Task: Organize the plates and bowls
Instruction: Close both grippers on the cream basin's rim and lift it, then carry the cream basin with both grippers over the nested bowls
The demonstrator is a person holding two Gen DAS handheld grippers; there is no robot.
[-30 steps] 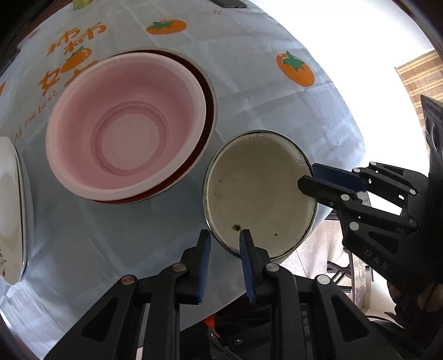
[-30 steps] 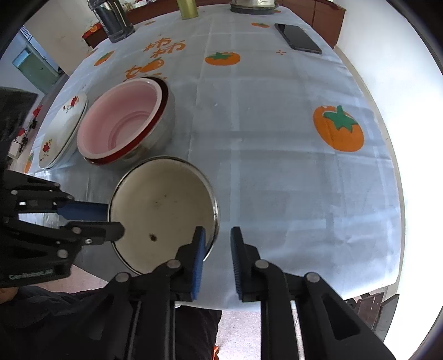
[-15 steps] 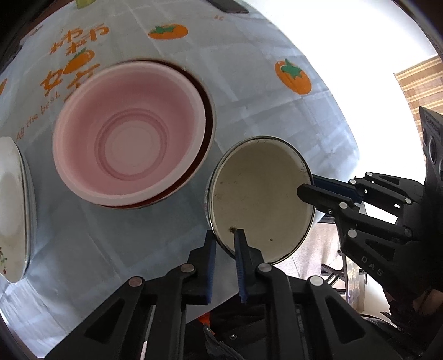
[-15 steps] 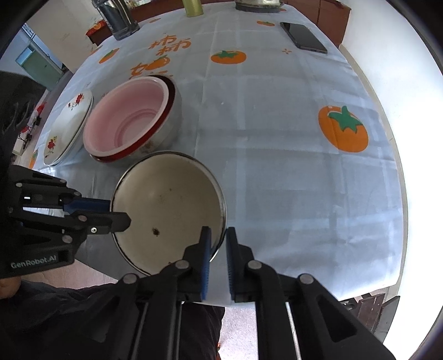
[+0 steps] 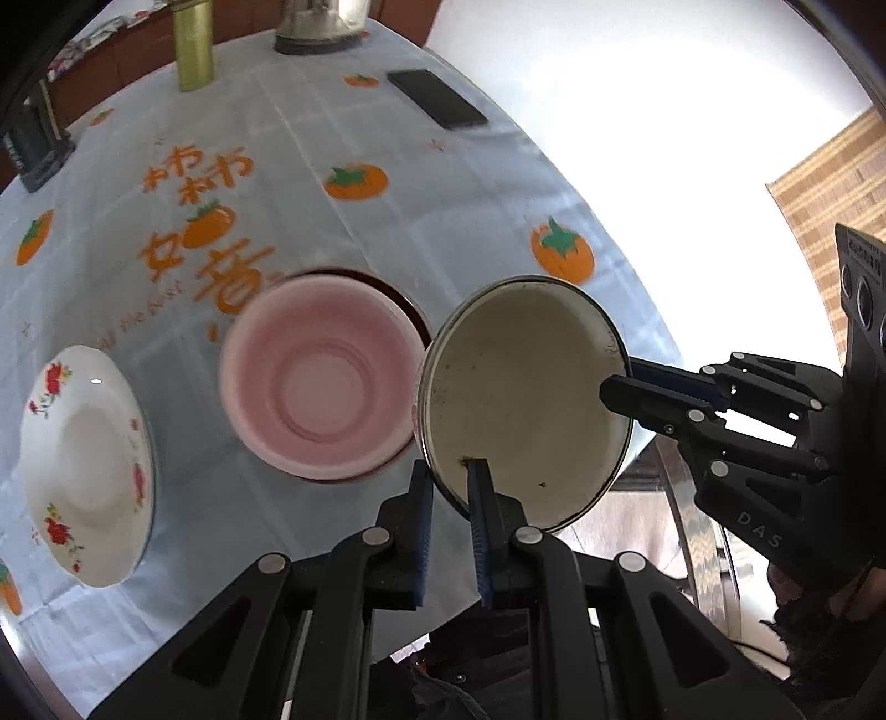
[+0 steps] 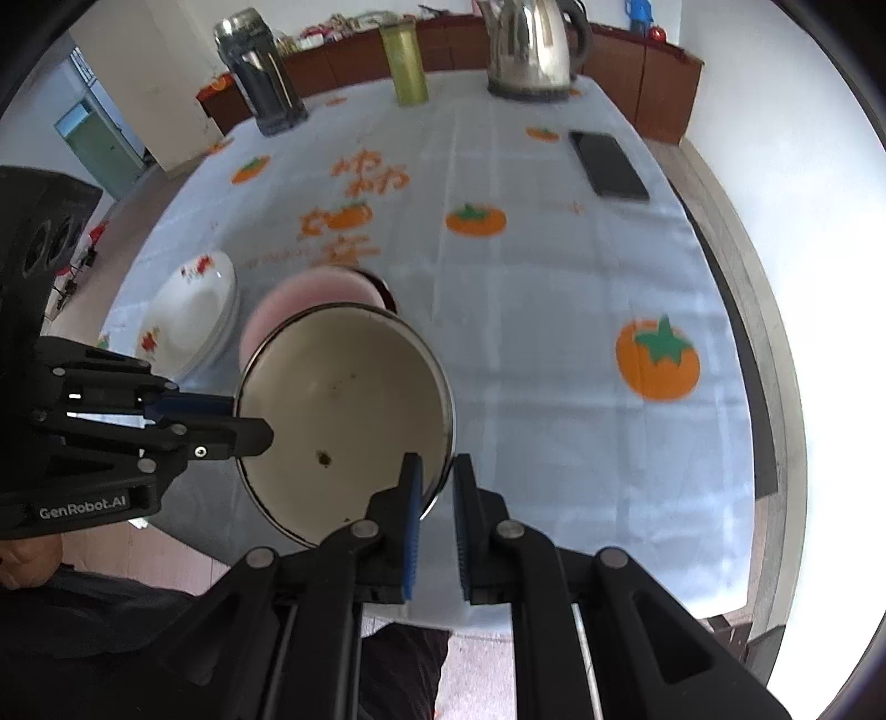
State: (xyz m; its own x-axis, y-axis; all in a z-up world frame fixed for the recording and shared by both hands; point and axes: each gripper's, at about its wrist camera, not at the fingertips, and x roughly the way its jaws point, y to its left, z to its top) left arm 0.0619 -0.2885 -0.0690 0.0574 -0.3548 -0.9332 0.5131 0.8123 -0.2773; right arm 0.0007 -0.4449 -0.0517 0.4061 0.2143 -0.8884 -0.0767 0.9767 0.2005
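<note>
Enamel bowl (image 5: 526,399) lifted; both tools grip rim.

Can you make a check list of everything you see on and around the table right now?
Surface: tablecloth with orange fruit prints.
Job's things: metal bowl held by both grippers; pink bowl nested in a darker one; flowered plate.
Clutter: phone, kettle, green cup, dark jar.
Grippers: left gripper and right gripper shut on the bowl's rim.
Cables: nothing seen.
Surroundings: wooden cabinets, green door.
</note>
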